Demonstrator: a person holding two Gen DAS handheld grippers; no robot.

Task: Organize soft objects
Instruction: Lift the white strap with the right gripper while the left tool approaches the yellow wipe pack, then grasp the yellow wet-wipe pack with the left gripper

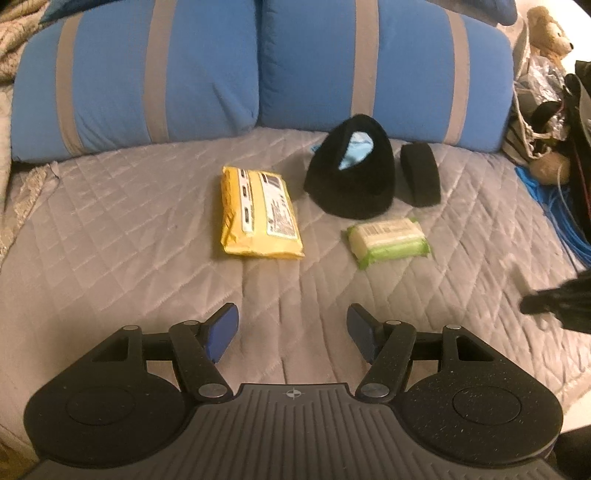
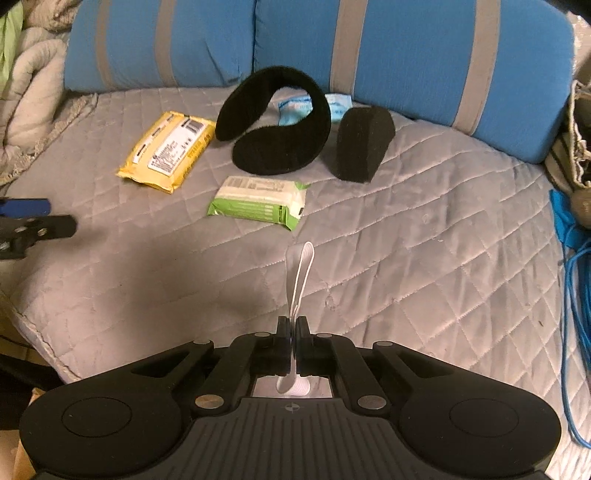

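Right fingers (image 2: 292, 328) pinch a white strap (image 2: 300, 280) (left fingers (image 1: 291, 332) apart, empty).

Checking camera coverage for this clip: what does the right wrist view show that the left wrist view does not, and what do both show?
Only the right wrist view shows the right gripper shut on a white strap, and most of the light blue packet behind the black neck pillow.

Only the left wrist view shows the left gripper open and empty, and a stuffed toy at the far right.

Both show the yellow pack, green pack, black wedge and blue pillows.
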